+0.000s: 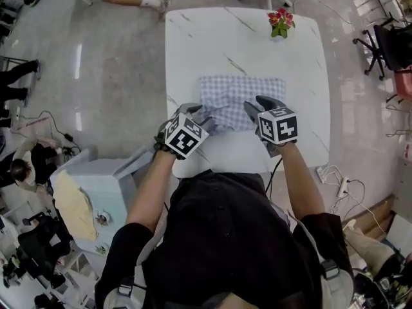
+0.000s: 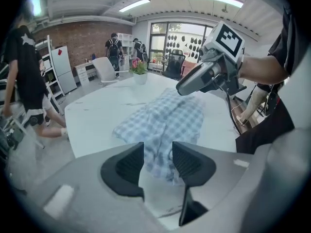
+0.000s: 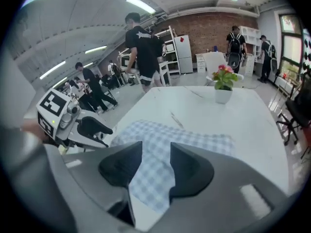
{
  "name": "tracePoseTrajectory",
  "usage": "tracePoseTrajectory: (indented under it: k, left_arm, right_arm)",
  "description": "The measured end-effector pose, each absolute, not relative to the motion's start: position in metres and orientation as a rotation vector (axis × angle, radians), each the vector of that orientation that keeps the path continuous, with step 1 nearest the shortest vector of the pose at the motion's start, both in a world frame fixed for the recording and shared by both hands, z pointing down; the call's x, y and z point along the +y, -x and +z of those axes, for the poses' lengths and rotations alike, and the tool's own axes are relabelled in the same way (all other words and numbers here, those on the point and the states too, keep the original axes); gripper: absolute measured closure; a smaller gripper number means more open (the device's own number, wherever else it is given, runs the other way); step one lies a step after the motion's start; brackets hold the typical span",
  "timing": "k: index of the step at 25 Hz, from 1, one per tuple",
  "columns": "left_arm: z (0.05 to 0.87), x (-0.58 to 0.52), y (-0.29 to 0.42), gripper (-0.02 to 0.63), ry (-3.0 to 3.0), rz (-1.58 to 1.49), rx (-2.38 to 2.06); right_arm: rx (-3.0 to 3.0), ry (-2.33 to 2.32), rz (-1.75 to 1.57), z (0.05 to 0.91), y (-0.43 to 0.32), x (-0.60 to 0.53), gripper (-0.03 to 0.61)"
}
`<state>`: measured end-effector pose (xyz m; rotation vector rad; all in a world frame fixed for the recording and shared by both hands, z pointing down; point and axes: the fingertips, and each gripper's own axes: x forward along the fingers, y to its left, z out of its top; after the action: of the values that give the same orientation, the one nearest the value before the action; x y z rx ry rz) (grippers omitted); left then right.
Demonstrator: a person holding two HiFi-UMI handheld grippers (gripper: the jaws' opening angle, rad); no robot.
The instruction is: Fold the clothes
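Note:
A blue-and-white checked garment [image 1: 241, 95] lies partly folded on the white marble table [image 1: 212, 44]. My left gripper [image 1: 205, 114] hovers at its near left corner and my right gripper [image 1: 259, 105] at its near right edge. In the left gripper view the jaws [image 2: 158, 161] stand apart with nothing pinched, and the garment [image 2: 165, 118] lies just beyond them. The right gripper view shows the same: its jaws [image 3: 155, 164] are apart, over the near edge of the cloth [image 3: 167, 140]. Both grippers are open.
A small pot of pink flowers [image 1: 280, 23] stands at the table's far right. A pale blue cabinet [image 1: 96, 185] sits on the floor at my left. People stand and sit around the room, office chairs [image 1: 386, 44] are at the right, and cables [image 1: 338, 182] lie by the table.

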<state>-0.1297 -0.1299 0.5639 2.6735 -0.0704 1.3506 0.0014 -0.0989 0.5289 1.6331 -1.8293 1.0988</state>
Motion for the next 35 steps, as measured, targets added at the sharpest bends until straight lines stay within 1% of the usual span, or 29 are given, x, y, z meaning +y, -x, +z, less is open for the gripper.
tracePoseTrajectory:
  k: [5, 10, 19, 27, 35]
  left_arm:
    - [0.564, -0.127, 0.098, 0.422, -2.683, 1.371, -0.113]
    - [0.579, -0.125, 0.076, 0.422, -2.642, 1.437, -0.154]
    - [0.602, -0.11, 0.077, 0.42, -2.562, 1.568, -0.195]
    - [0.609, -0.101, 0.098, 0.417, -2.5, 1.588, -0.26]
    - [0.62, -0.093, 0.103, 0.331, -2.531, 1.598, -0.266]
  right_arm:
    - [-1.782, -1.605, 1.063, 0.544, -0.042, -0.072, 0.417]
    - [-1.795, -1.512, 1.038, 0.56, -0.054, -0.057, 0.42]
    - [-1.839, -1.418, 1.019, 0.576, -0.068, -0.045, 0.428]
    - [-1.846, -1.314, 0.968, 0.597, -0.067, -0.036, 0.434]
    - [-1.853, -1.245, 0.876, 0.604, -0.056, -0.032, 0.416]
